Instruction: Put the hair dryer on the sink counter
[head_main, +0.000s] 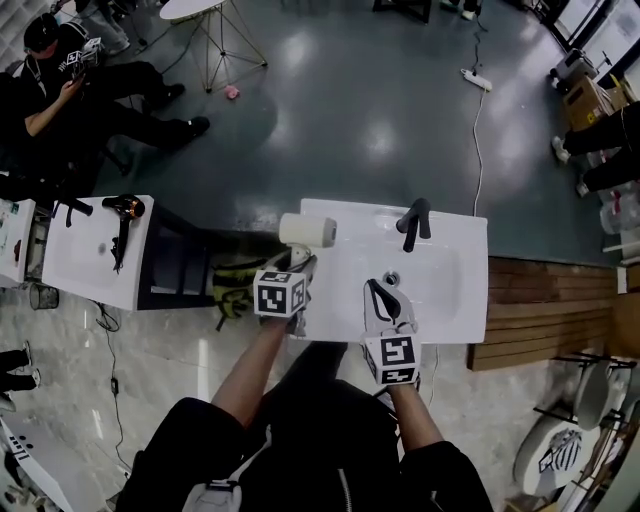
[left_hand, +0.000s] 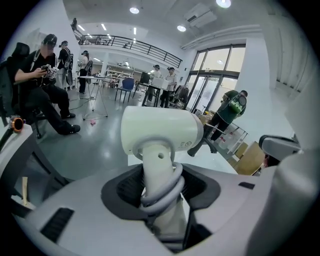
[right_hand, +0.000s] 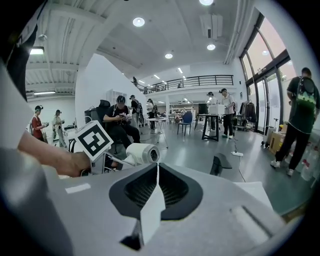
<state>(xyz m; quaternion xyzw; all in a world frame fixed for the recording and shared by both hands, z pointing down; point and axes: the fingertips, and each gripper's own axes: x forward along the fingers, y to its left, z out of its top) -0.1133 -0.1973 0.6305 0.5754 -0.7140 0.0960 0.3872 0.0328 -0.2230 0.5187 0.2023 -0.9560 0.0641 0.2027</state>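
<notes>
hair dryer (left_hand: 161, 131), white, sat clamped by its cord-wrapped handle in the left gripper (head_main: 298, 264), over the left edge of the sink counter (head_main: 455, 310). tiny mark on its barrel, unreadable. right gripper (head_main: 383, 297) pinched together, empty, near the black faucet (head_main: 414, 220).

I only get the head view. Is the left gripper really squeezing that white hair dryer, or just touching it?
Observer: Squeezing. The left gripper view shows the left gripper with its fingers closed on the handle of the hair dryer.
Operator: Where's its cord?
Observer: The grey cord is coiled round that handle, between the fingers.
Operator: Is the right one holding something?
Observer: No. The right gripper view shows the right gripper with fingers shut together, nothing between.
</notes>
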